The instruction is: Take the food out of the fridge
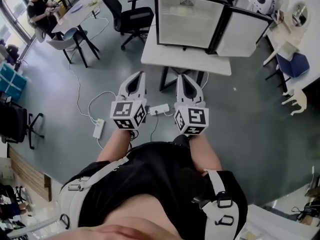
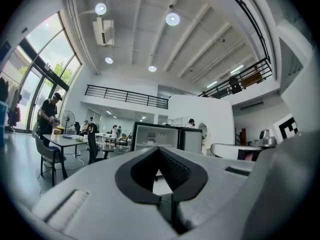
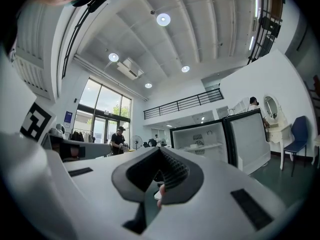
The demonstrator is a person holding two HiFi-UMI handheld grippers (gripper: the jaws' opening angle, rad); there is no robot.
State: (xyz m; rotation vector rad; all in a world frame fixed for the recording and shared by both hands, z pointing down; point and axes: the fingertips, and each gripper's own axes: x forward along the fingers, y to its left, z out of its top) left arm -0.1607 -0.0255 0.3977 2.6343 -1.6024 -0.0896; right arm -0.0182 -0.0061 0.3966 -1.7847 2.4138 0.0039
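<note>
A small black fridge (image 1: 187,21) stands on a white table (image 1: 185,61) ahead of me, its door (image 1: 247,31) swung open to the right. The white inside shows a shelf with a small pale item (image 3: 194,144), too small to name. I hold both grippers side by side, pointing level at the fridge and well short of it. My left gripper (image 1: 139,75) is shut with nothing in it, jaws meeting at the tips (image 2: 159,150). My right gripper (image 1: 181,76) is shut and empty as well (image 3: 160,150). The fridge (image 2: 155,135) lies straight beyond the jaws in both gripper views.
A power strip (image 1: 98,128) and cables lie on the grey floor left of me. A black office chair (image 1: 131,16) stands left of the fridge table. Further left, a person (image 1: 40,6) sits at a white table (image 1: 75,14). A blue chair (image 1: 292,64) is at the right.
</note>
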